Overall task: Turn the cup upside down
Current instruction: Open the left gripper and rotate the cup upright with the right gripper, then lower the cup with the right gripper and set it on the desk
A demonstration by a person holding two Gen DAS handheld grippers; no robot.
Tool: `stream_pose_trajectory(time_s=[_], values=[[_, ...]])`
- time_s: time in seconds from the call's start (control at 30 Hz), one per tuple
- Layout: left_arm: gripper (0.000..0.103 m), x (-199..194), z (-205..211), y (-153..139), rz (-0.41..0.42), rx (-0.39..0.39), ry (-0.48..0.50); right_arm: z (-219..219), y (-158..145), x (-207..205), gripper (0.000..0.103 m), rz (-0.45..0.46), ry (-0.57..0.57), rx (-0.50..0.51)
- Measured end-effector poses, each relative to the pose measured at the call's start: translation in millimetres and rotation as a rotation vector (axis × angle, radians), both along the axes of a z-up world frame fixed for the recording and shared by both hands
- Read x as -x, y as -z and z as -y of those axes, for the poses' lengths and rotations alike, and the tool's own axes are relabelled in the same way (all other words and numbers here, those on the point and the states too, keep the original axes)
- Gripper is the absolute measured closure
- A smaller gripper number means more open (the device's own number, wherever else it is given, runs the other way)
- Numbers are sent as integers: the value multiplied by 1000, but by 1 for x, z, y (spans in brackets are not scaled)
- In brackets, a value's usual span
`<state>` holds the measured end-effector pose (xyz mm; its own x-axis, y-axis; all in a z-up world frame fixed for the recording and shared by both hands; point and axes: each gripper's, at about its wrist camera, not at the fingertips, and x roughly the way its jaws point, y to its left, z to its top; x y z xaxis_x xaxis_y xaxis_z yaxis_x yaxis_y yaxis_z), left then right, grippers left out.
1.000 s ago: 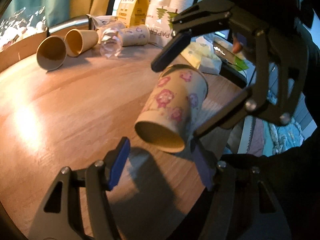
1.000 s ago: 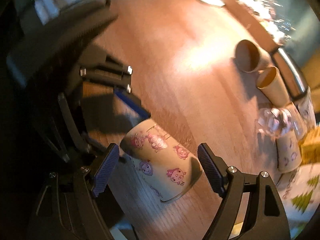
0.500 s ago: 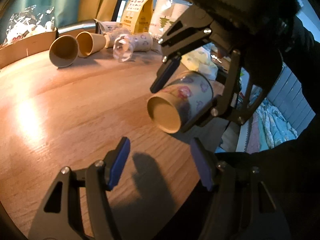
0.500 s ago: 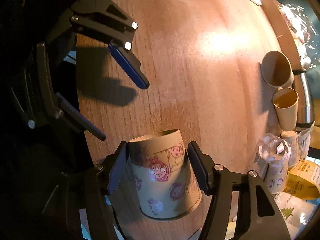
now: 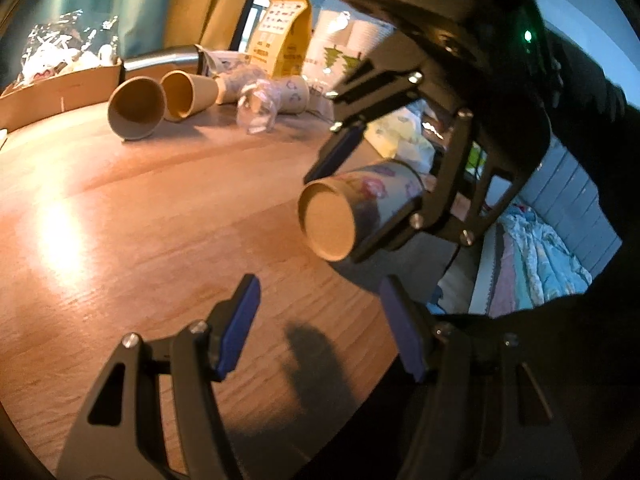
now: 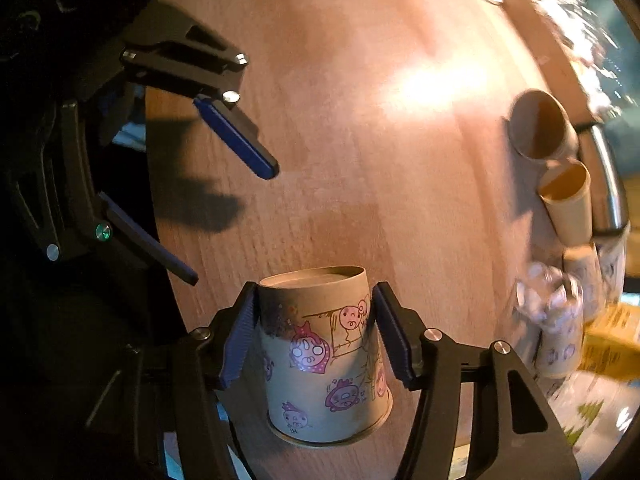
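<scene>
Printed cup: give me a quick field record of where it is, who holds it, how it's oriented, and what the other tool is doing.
held item: printed cup
holder: right tool, both pads pressed on the cup's sides
orientation: closed base points away from the right wrist camera and faces the left wrist camera; open rim toward the right tool's body
contact with table: none visible; cup held above the wooden table
left tool: open, nothing between its pads
other items: two plain paper cups lying on their sides at the far edge
</scene>
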<state>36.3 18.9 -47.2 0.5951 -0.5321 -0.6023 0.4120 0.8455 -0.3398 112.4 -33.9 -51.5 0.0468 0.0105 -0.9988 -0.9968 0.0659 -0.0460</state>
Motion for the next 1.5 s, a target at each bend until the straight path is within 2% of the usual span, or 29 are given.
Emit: stream_pose_trajectory(time_s=[0.1,0.2,0.37,0.47,0.53,0.6,0.67,0.77,0.87,0.93,1.03,1.17,1.3,1.5], values=[[38,-2,-1,-2,4,3,-17,18,-20,-7,43,37,117,-159],[38,-4,-4,-4,1,21,-64,47,-40,-11,43,90,286,-375],[38,-7,-4,-12,32,68,-127,88,-55,-11,42,145,544,-693],[38,-8,-1,-17,64,38,-166,104,-55,1,42,242,658,-807],[38,-10,1,-19,74,44,-183,116,-49,11,42,298,734,-862],[38,-12,4,-19,72,36,-209,127,-48,15,42,313,792,-893],[38,-17,8,-17,58,9,-230,136,-46,23,42,382,833,-907],[38,-20,14,-18,61,-31,-259,146,-44,34,42,439,875,-958],[38,-22,17,-19,65,-28,-278,151,-39,45,42,514,900,-1006],[38,-24,18,-22,69,-20,-287,153,-35,48,42,531,903,-1030],[38,-24,22,-26,86,-16,-298,157,-27,53,42,544,889,-1059],[38,-25,27,-30,110,-19,-330,169,-17,55,42,511,905,-1112],[38,-22,28,-32,136,-2,-367,174,-14,56,42,485,904,-1116],[38,-20,30,-34,175,-45,-403,174,-14,60,41,482,911,-1114]])
